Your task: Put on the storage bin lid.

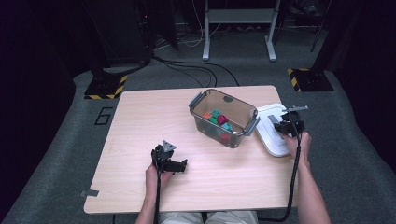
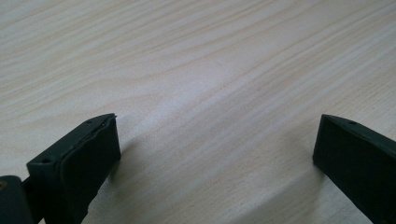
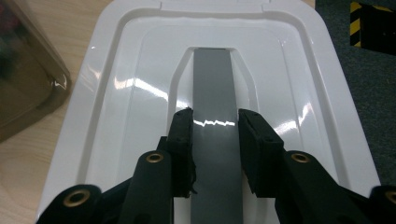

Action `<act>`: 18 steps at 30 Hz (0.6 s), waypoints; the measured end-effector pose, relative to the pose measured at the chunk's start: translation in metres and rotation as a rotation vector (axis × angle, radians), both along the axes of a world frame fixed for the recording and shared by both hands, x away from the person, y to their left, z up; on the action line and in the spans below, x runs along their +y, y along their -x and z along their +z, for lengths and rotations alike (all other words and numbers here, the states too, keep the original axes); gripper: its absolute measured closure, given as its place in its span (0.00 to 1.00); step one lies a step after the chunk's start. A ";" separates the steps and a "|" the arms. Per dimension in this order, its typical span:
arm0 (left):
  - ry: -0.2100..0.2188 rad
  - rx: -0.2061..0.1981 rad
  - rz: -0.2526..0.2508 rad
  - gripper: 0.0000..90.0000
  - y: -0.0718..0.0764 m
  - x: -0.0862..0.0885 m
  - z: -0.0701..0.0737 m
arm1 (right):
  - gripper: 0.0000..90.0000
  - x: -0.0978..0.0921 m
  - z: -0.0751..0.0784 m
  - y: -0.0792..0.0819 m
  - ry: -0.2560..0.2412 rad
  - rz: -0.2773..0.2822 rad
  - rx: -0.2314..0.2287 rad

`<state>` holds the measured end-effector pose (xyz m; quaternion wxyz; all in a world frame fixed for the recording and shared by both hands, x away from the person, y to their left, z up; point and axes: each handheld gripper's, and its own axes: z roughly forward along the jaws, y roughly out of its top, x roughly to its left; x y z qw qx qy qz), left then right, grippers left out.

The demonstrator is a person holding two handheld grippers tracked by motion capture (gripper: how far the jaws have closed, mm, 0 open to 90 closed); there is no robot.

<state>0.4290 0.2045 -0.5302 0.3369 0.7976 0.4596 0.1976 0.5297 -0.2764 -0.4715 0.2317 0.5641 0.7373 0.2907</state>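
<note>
The white bin lid [image 1: 275, 133] lies just right of the clear bin [image 1: 224, 117] of blocks; the right gripper [image 3: 215, 122] has its jaws closed against the sides of its grey handle [image 3: 213, 79]. Light, stiff, glossy plastic, probably slippery, so the raised handle is the sound hold. The left gripper [image 2: 217, 140] rests wide open and empty over bare table [image 1: 140, 121], well left of the bin.

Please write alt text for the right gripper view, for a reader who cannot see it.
The right gripper has its two black jaws around the grey handle of a white lid lying on the table. The corner of a clear bin is at the left.
</note>
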 end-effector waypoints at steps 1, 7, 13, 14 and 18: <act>0.000 0.000 0.000 0.01 0.000 0.000 0.000 | 0.75 0.000 0.001 0.001 -0.009 -0.004 0.004; 0.000 -0.001 -0.001 0.01 0.000 0.000 0.000 | 0.75 -0.004 0.006 0.005 -0.004 -0.007 -0.010; -0.002 0.003 -0.002 0.01 0.000 0.000 0.000 | 0.75 -0.007 0.017 0.009 -0.019 -0.014 -0.023; -0.002 0.002 -0.002 0.01 0.000 0.000 0.000 | 0.75 -0.008 0.019 0.010 -0.017 -0.014 -0.025; -0.003 0.003 -0.002 0.01 0.000 0.000 0.000 | 0.75 -0.011 0.026 0.011 -0.017 -0.023 -0.037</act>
